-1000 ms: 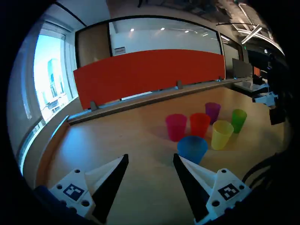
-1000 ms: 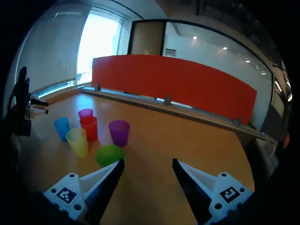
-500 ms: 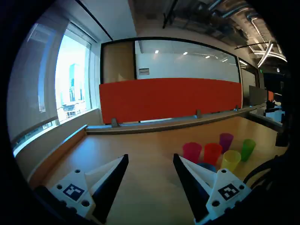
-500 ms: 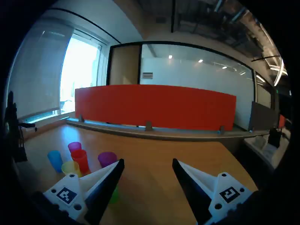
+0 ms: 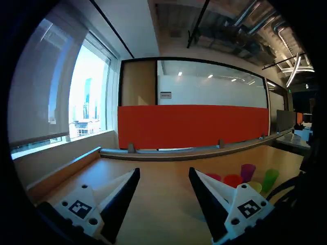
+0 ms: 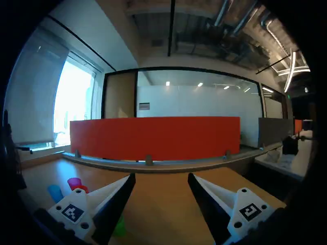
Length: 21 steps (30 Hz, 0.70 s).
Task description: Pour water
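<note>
Since the left gripper view looks low across the wooden table (image 5: 163, 196), the cups show only in part, on the near side of the orange partition (image 5: 192, 126) and toward its right end. A purple cup (image 5: 247, 171), a green cup (image 5: 270, 179), a red cup (image 5: 233, 179) and a yellow cup (image 5: 255, 186) stand close together. A pink cup (image 5: 212, 176) peeks out from behind one finger. In the right gripper view a blue cup (image 6: 54, 192) and the pink one stand toward the partition's left end. The green one sits low beside a finger. From these angles it is hard to say whether any cup holds water.

The left gripper (image 5: 163, 169) has its fingers spread wide over bare tabletop, well short of the partition. The right gripper (image 6: 161, 174) is spread just as wide above the same wood.

A glass wall (image 5: 212, 87) rises behind the partition, and a bright window (image 5: 88, 110) stands off its left end.
</note>
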Tool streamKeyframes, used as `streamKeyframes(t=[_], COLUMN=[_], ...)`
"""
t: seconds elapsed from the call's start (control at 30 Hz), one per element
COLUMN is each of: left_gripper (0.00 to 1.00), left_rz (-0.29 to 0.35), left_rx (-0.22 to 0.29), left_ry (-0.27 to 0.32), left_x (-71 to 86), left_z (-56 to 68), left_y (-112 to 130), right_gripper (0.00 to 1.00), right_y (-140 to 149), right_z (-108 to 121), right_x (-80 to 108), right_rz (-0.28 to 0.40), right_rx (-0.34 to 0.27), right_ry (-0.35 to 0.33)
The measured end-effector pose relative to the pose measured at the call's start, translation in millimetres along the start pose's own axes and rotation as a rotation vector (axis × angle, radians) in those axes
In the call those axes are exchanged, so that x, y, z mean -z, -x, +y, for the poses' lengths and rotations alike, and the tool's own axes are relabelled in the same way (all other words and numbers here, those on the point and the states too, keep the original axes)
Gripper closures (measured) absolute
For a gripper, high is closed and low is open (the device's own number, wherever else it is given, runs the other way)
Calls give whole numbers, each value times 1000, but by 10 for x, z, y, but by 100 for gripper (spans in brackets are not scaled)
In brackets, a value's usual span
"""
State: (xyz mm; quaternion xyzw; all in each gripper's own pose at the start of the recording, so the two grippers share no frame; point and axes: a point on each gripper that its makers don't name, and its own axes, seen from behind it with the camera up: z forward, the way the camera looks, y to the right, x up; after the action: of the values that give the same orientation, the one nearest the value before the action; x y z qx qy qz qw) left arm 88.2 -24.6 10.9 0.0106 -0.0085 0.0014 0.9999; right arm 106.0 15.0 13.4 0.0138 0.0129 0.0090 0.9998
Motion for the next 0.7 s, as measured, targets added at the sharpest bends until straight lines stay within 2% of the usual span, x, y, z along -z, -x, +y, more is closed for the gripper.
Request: streamKeyframes(t=[0.3,0.5,0.7], left_gripper=[12,12,12], left_rz=[24,42,64], left_rx=[7,-35,-70], left_ry=[-3,-21,-30], left_x=[38,48,84], left_z=[30,45,132], left_y=[-15,-39,-44], right_gripper=[1,1,1], right_y=[-100,-107,-53], right_z=[74,69,75], right_x=[67,76,83], right_rz=[63,64,67], right_rx=[33,55,47], right_ry=[63,74,88])
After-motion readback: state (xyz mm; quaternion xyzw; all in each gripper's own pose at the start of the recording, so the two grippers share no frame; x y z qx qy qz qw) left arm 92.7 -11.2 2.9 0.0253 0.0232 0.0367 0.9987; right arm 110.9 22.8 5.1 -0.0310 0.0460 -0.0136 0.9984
